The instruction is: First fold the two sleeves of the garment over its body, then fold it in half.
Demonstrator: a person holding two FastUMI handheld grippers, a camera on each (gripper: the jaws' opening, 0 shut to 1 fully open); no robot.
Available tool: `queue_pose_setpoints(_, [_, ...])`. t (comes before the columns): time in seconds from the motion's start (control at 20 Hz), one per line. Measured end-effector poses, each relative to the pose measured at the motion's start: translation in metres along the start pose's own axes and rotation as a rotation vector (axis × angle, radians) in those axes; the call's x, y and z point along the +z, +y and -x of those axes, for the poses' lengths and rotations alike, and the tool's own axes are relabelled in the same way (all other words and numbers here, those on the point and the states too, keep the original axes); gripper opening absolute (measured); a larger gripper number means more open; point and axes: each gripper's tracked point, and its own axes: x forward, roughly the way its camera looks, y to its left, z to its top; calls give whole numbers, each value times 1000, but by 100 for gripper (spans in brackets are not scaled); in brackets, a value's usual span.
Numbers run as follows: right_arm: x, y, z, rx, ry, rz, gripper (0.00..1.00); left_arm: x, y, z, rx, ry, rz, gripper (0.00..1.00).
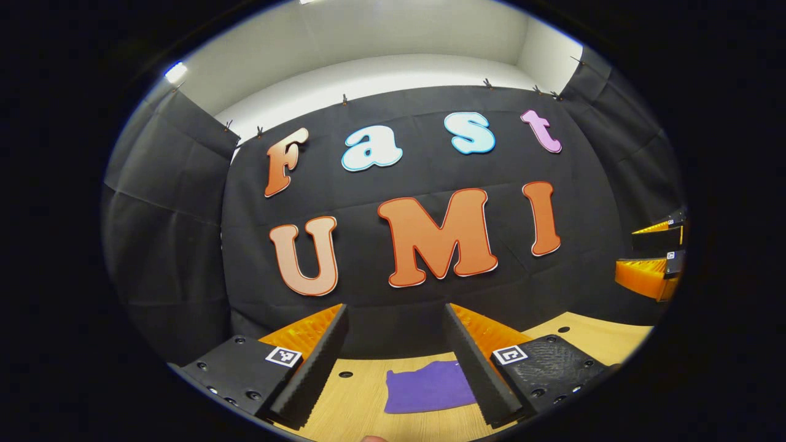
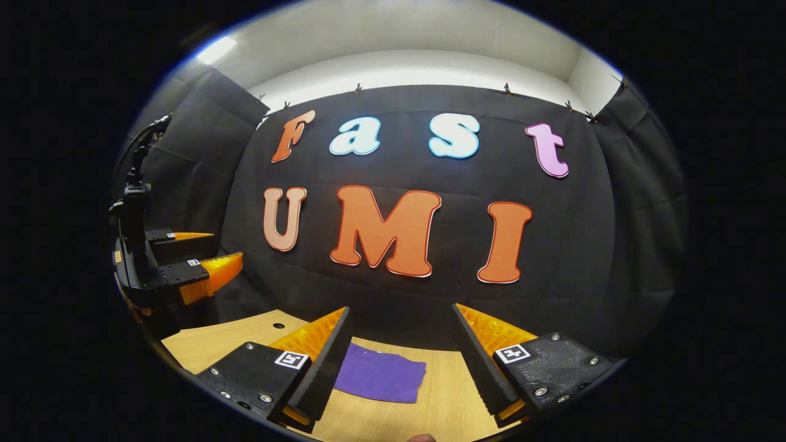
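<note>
1. Two grippers are held up off the table: the left gripper (image 1: 396,362) and the right gripper (image 2: 399,362) both have their fingers spread wide with nothing between them.
2. Just beyond them the purple garment (image 2: 381,380) lies flat on the wooden table (image 1: 589,337), already looking like a compact rectangle; whether the sleeves lie folded over the body I cannot tell.
3. If a fold remains, I judge it best to bring both grippers down to one edge of the cloth, pinch only the layers that must move, and carry them across evenly so the edges line up.
4. Small dark holes dot the tabletop near the garment; a fingertip could catch there.
5. Farther off, each view shows the other gripper to the side, well apart.
6. Behind stands the black cloth wall (image 2: 583,245), away from the work.
</note>
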Motion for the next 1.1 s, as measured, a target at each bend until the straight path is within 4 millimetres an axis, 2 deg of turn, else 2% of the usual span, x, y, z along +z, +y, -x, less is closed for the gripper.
queue_pose_setpoints(0.1, [0, -4, 2, -4, 1, 7, 95, 2, 0, -5, -1, 2, 4, 97])
queue_pose_setpoints(0.25, [2, -10, 4, -18, 2, 6, 95, 4, -6, -4, -8, -2, -2, 100])
queue_pose_setpoints(0.35, [1, -12, 5, -23, 4, 3, 95, 6, -8, -2, -14, -11, -7, 97])
queue_pose_setpoints(0.4, [1, -13, 7, -24, 5, 2, 95, 6, -11, -1, -19, -13, -8, 100])
queue_pose_setpoints(0.55, [2, -10, 9, -24, 5, 3, 95, 8, -11, 1, -23, -25, -16, 100])
queue_pose_setpoints(0.6, [3, -10, 9, -27, 4, 6, 94, 8, -11, 2, -24, -25, -17, 97])
queue_pose_setpoints(0.65, [3, -10, 10, -26, 4, 7, 94, 10, -10, 2, -26, -29, -18, 100])
queue_pose_setpoints(0.7, [2, -9, 11, -27, 5, 8, 95, 11, -10, 2, -28, -28, -17, 97])
queue_pose_setpoints(0.75, [3, -9, 11, -27, 5, 9, 95, 10, -10, 2, -30, -26, -17, 100])
queue_pose_setpoints(0.85, [3, -9, 12, -28, 5, 11, 95, 10, -10, 4, -29, -27, -15, 97])
queue_pose_setpoints(0.9, [4, -6, 13, -25, 4, 8, 95, 9, -10, 6, -29, -30, -15, 100])
queue_pose_setpoints(1.1, [6, -8, 16, -36, 4, 13, 95, 11, -10, 10, -34, -34, -4, 100])
